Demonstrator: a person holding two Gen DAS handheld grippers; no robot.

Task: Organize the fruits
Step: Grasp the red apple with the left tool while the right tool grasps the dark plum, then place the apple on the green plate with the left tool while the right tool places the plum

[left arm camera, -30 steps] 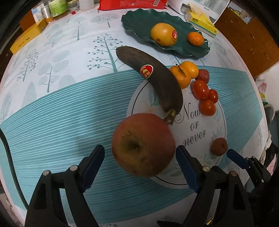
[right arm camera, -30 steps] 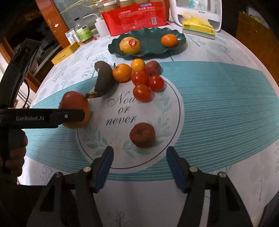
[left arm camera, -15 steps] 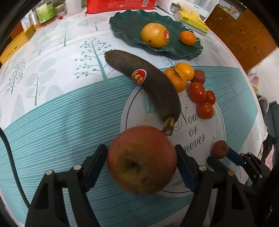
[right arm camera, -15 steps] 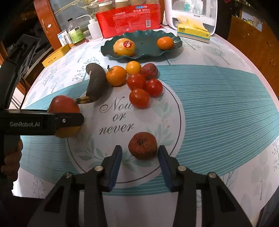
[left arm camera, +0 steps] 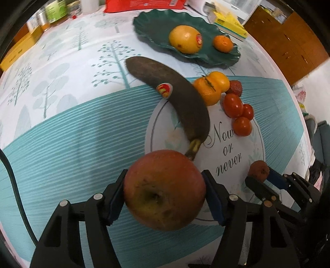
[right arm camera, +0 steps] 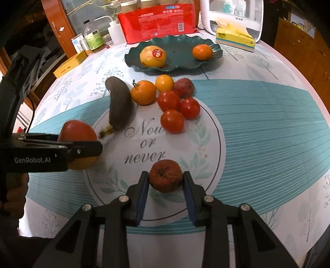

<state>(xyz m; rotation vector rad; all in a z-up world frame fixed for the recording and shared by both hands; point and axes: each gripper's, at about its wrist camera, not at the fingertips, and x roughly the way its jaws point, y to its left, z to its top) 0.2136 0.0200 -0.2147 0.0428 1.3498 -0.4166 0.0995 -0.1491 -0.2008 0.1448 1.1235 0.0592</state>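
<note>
My left gripper (left arm camera: 164, 198) is shut on a large red-yellow apple (left arm camera: 165, 192), which also shows in the right wrist view (right arm camera: 79, 142). My right gripper (right arm camera: 166, 185) is shut on a small wrinkled brown-red fruit (right arm camera: 166, 175), which the left wrist view shows at the right (left arm camera: 258, 171). A dark overripe banana (left arm camera: 175, 99) lies beyond the apple. Two oranges (right arm camera: 144, 91), a wrinkled red fruit (right arm camera: 184, 87) and three tomatoes (right arm camera: 172, 120) sit clustered mid-table. A green wavy plate (right arm camera: 177, 66) at the back holds a yellow stickered fruit (right arm camera: 152, 56) and a small orange (right arm camera: 202, 51).
At the back stand a red package (right arm camera: 156, 23), a yellow tissue box (right arm camera: 235, 37), a white appliance (right arm camera: 231, 14), bottles and jars (right arm camera: 92, 37) and a yellow box (right arm camera: 70, 66). The round table's edge (right arm camera: 309, 82) curves at the right.
Both grippers moved forward and closed: the left one onto the apple, the right one onto the small wrinkled fruit. The apple now looks raised off the cloth.
</note>
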